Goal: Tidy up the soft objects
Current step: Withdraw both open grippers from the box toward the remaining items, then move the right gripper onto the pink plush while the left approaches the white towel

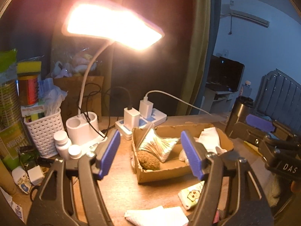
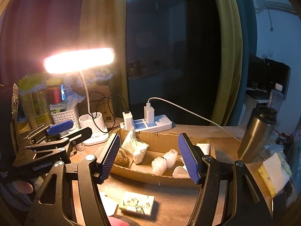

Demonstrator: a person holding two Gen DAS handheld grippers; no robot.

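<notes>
A shallow cardboard box [image 1: 165, 175] [image 2: 150, 175] sits on the wooden desk. It holds a brown sponge [image 1: 148, 161] [image 2: 122, 159], a bag of cotton swabs [image 1: 160, 145] [image 2: 134, 147], a bubble-wrap roll [image 2: 164, 161] and white folded cloth [image 1: 209, 139]. A tissue pack with a cartoon print [image 1: 191, 194] [image 2: 137, 203] and a white tissue [image 1: 156, 216] lie in front of the box. My left gripper [image 1: 150, 154] is open and empty above the box's near left. My right gripper [image 2: 149, 157] is open and empty above the box.
A lit desk lamp [image 1: 112, 24] [image 2: 79, 59] on a white base [image 1: 82, 130] stands behind, beside a power strip [image 1: 141, 120] [image 2: 150, 122], a white basket [image 1: 44, 131], pill bottles [image 1: 63, 142], a steel flask [image 2: 257, 133] and a yellow sponge [image 2: 272, 177].
</notes>
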